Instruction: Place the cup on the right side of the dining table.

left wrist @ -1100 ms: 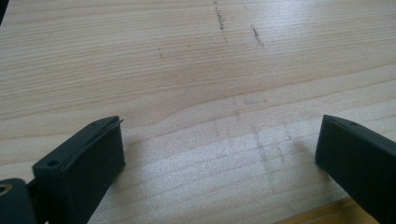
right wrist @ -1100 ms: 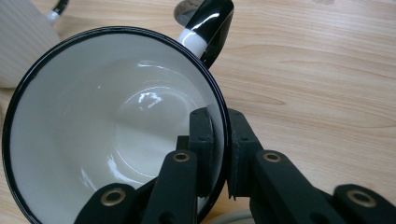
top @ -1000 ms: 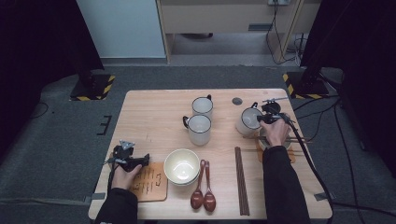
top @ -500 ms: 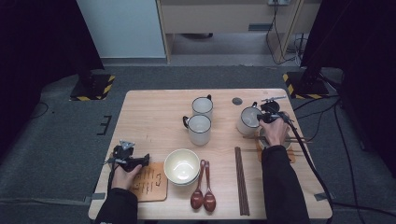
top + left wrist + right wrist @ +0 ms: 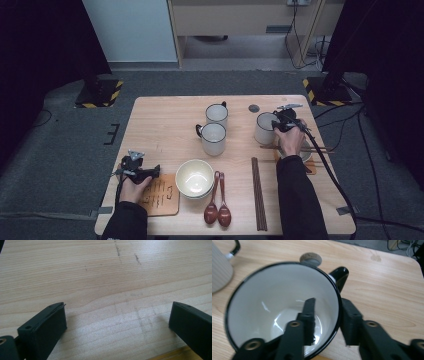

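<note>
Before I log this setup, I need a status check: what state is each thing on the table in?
right gripper: jaws astride the mug's wall, just been opening
mug: upright, empty
left gripper: open, nothing between the jaws
two other mugs: upright
bowl: upright, empty
spoons: lying side by side

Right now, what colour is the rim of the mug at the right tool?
Black rim on a white enamel mug; clearest in the right gripper view.

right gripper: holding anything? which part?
The right gripper straddles the mug wall near its handle, one jaw inside, one outside. The jaws have just been opening and a gap shows at the outer jaw, so the mug looks released. The left gripper holds nothing.
</note>
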Tool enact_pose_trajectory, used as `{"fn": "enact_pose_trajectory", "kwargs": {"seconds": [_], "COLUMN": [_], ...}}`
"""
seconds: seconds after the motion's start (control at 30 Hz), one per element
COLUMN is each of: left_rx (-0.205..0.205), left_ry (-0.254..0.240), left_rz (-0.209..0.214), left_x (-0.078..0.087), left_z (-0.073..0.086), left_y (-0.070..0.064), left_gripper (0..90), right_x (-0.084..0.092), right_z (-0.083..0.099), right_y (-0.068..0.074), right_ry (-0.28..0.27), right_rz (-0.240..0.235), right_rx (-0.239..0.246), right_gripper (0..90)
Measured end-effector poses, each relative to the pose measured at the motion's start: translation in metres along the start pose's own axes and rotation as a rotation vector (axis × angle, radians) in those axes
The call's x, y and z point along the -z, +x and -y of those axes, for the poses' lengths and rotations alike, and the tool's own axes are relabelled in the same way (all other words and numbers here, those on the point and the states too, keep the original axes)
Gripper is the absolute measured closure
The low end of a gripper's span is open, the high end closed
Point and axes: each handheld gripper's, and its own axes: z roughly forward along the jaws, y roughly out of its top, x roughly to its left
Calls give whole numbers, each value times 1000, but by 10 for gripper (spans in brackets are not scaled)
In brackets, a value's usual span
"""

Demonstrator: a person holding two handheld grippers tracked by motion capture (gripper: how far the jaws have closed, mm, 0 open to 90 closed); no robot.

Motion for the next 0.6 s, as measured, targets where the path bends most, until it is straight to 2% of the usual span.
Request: {"fn": "enact_pose_trajectory", "kwargs": {"seconds": [0.07, 0.13, 0.33, 0.43, 0.5, 0.6], "left_rx": [0, 0, 0, 0, 0, 0], "left_ry": [0, 0, 0, 0, 0, 0], "left_rz": [0, 0, 0, 0, -1, -1], "left_x": [0, 0, 0, 0, 0, 0], "left_z": [0, 0, 0, 0, 0, 0], "left_y": [0, 0, 0, 0, 0, 0], "left_gripper": [2, 2, 2, 2, 2, 2], "right_x": [4, 10, 41, 54, 61, 74], "right_z": [-2, -7, -16, -15, -13, -10], "right_y": [0, 0, 2, 3, 3, 4], "right_ry": [-16, -49, -158, -146, -136, -151], "right_rz": [-16, -27, -71, -88, -100, -107], "right_rx": [-2, 4, 10, 23, 39, 51], "right_gripper": [599, 517, 336, 274, 259, 249]}}
